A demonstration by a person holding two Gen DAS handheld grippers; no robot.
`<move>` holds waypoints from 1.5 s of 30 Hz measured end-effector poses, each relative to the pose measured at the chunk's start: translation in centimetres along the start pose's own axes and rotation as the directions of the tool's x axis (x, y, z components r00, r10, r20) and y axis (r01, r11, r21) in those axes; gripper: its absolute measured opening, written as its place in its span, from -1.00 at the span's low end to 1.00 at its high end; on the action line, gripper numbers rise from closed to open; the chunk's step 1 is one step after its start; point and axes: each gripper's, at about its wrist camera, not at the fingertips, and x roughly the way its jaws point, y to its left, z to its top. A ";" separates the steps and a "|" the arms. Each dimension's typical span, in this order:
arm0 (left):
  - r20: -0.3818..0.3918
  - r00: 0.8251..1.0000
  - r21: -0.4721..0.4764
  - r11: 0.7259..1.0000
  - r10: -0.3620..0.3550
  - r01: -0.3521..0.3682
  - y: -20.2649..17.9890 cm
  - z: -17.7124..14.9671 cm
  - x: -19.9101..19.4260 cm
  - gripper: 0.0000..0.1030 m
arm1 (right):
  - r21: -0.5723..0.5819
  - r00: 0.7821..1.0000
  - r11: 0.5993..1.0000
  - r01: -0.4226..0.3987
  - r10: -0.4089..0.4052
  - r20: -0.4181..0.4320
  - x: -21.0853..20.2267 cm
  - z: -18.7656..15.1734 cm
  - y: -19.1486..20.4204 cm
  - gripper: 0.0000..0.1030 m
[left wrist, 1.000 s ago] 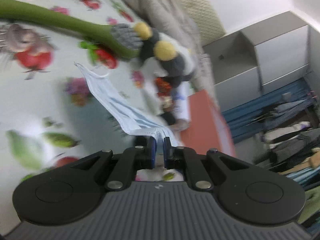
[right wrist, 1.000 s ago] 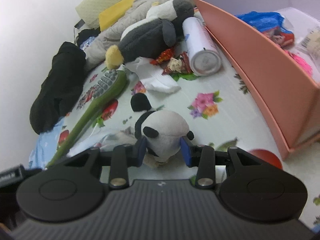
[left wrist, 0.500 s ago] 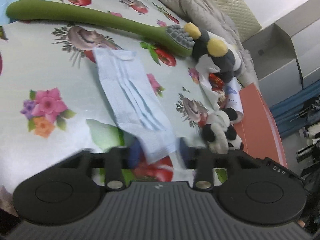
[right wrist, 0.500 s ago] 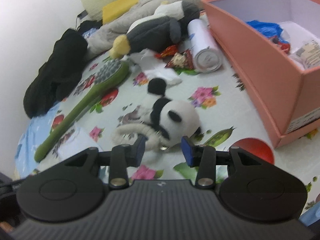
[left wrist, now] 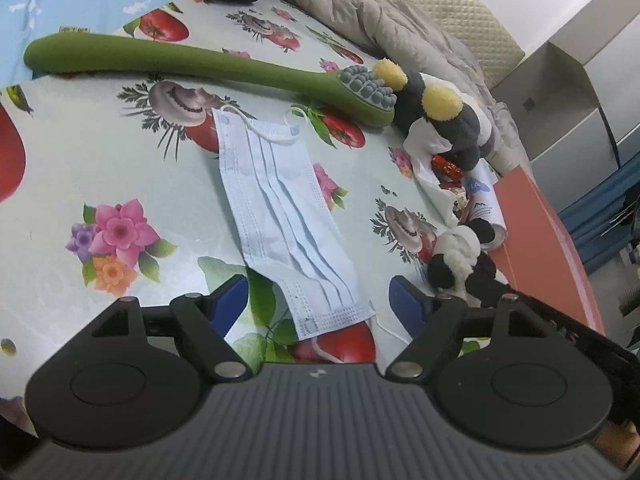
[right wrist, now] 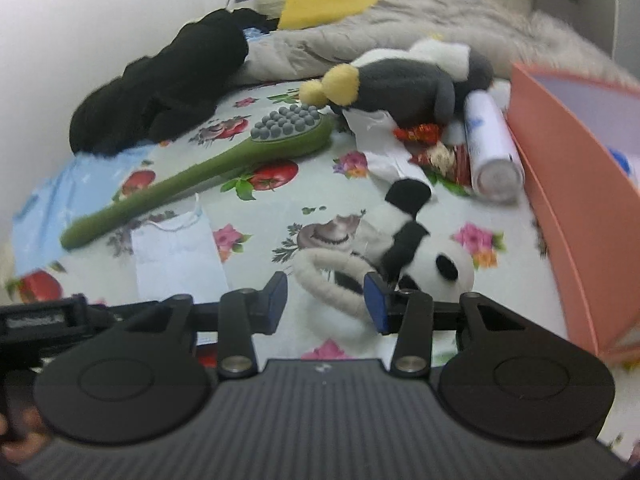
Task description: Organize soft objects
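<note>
A pale blue face mask (left wrist: 288,216) lies flat on the flowered sheet, its near end between the fingers of my left gripper (left wrist: 320,304). Those jaws are opening and the pads are not touching the mask. A small panda plush (right wrist: 432,260) lies on the sheet just ahead of my right gripper (right wrist: 326,300). Its fuzzy white loop (right wrist: 332,276) sits between the open fingers, and nothing squeezes it. The panda (left wrist: 456,256) also shows at the right of the left wrist view. A grey penguin plush (right wrist: 408,80) lies further back.
A long green brush (right wrist: 200,172) lies across the sheet beside the mask (right wrist: 176,248). A pink box (right wrist: 572,184) stands at the right, with a white cylinder (right wrist: 492,148) and sweet wrappers (right wrist: 432,148) next to it. A black garment (right wrist: 168,84) and a grey quilt (left wrist: 380,20) lie behind.
My left jaws went from shut on the mask to wide apart, and the mask now lies flat. The panda has left the right jaws and lies on the sheet; that gripper rolled and shifted sideways.
</note>
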 end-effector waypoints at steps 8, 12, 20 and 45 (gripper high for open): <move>0.020 0.999 0.048 0.998 0.036 -0.037 -0.7 -0.4 0.1 0.58 | -0.076 0.997 0.996 0.057 -0.061 -0.049 3.2 -0.4 0.0 -0.78; 0.029 0.999 0.051 0.998 0.044 -0.046 -0.8 -0.4 0.1 0.58 | -0.101 0.998 0.995 0.024 -0.030 -0.052 2.8 -0.8 0.6 -0.80; 0.036 0.998 0.053 0.997 0.060 -0.062 -0.9 -0.5 0.0 0.58 | -0.133 0.998 0.991 -0.026 0.018 -0.063 1.3 -1.7 2.0 -0.80; 0.043 0.992 0.106 0.987 0.119 -0.123 -2.6 -0.1 0.1 0.58 | -0.162 0.996 0.985 -0.056 0.045 -0.071 1.2 -4.4 1.4 0.19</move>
